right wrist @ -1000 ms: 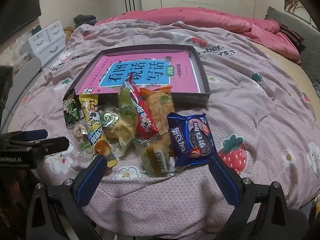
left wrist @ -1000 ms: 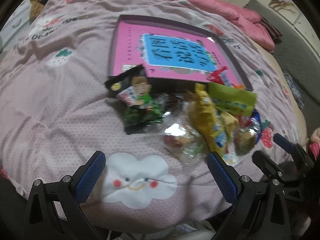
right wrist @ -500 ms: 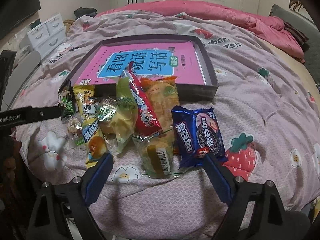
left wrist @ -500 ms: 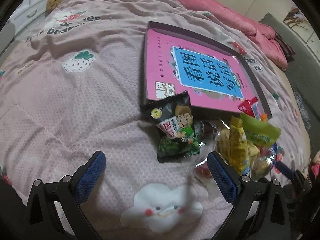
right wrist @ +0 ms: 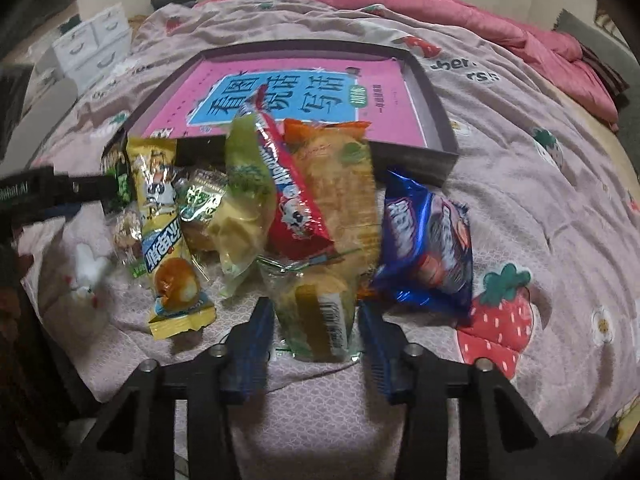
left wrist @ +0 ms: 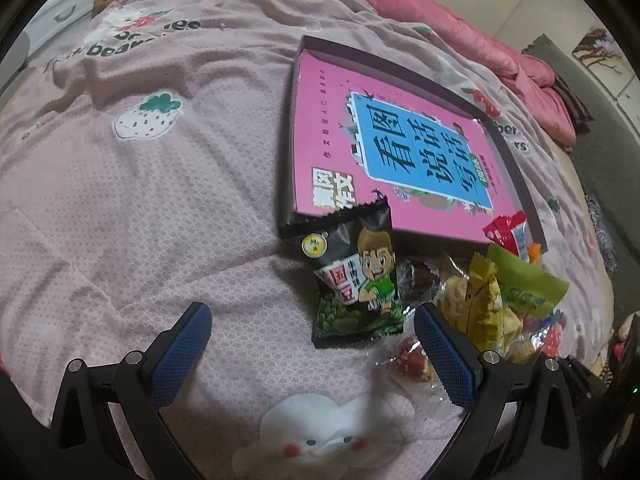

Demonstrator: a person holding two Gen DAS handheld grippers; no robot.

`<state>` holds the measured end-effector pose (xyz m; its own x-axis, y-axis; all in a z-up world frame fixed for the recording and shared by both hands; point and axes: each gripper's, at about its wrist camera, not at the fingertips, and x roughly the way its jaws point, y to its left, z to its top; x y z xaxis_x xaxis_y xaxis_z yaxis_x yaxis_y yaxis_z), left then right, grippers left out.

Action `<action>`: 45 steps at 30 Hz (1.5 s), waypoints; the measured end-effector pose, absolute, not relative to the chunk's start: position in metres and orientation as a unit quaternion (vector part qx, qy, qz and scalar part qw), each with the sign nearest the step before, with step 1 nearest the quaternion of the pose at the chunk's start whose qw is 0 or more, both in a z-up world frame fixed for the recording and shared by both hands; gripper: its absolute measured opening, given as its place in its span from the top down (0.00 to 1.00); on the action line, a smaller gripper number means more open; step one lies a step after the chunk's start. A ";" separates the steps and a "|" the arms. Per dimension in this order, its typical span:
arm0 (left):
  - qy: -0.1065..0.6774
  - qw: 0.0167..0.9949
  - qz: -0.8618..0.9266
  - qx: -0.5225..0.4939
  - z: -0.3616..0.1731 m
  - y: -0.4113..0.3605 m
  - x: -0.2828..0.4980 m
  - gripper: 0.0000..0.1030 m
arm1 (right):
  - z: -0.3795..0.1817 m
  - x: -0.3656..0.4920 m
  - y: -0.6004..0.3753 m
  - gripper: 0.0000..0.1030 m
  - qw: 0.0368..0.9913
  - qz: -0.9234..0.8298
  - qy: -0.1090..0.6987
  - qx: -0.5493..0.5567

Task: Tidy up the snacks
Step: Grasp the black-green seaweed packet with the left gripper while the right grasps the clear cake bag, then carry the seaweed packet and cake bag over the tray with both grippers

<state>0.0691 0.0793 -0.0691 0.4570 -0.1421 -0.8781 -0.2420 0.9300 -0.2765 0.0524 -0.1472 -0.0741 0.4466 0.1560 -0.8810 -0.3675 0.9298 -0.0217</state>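
A pile of snack packets lies on the bed in front of a shallow dark box [right wrist: 436, 92] holding a pink book [left wrist: 400, 148]. My right gripper [right wrist: 316, 312] has its fingers partly closed around the near end of a clear packet with a barcode [right wrist: 316, 320]; contact is not clear. Beside it lie a blue biscuit pack [right wrist: 428, 240], a red packet [right wrist: 288, 184] and a yellow packet [right wrist: 164, 224]. My left gripper [left wrist: 312, 332] is open, low over the bed, with a black and green snack packet [left wrist: 356, 276] just ahead of it.
The bed has a pink quilt with strawberry and cloud prints [left wrist: 140, 120]. A rolled pink duvet [right wrist: 520, 36] lies at the back. White drawers [right wrist: 96, 40] stand at the left. The left gripper shows at the left edge of the right wrist view [right wrist: 48, 196].
My right gripper has moved forward and narrowed its fingers around the clear packet. My left gripper has moved closer to the black and green packet.
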 end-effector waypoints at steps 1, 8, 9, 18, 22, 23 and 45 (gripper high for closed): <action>0.521 0.832 0.029 -0.187 -0.070 0.080 0.070 0.02 | -0.073 0.052 -0.147 0.62 0.845 0.157 0.501 -0.105; 0.515 0.830 0.032 -0.211 -0.074 0.083 0.077 0.10 | -0.063 0.052 -0.154 0.65 0.853 0.168 0.488 -0.079; 0.515 0.828 0.037 -0.217 -0.075 0.084 0.078 0.12 | -0.061 0.051 -0.156 0.65 0.855 0.168 0.485 -0.073; 0.511 0.831 0.066 -0.211 -0.079 0.089 0.079 0.55 | -0.049 0.051 -0.169 0.65 0.866 0.172 0.468 -0.034; 0.507 0.831 0.059 -0.223 -0.078 0.095 0.077 0.61 | -0.044 0.048 -0.170 0.65 0.871 0.176 0.457 -0.028; 0.506 0.831 0.056 -0.224 -0.077 0.095 0.077 0.62 | -0.042 0.048 -0.170 0.65 0.873 0.176 0.455 -0.027; 0.455 0.863 0.007 -0.217 -0.032 0.089 0.057 0.79 | -0.011 0.054 -0.192 0.65 0.904 0.183 0.387 0.010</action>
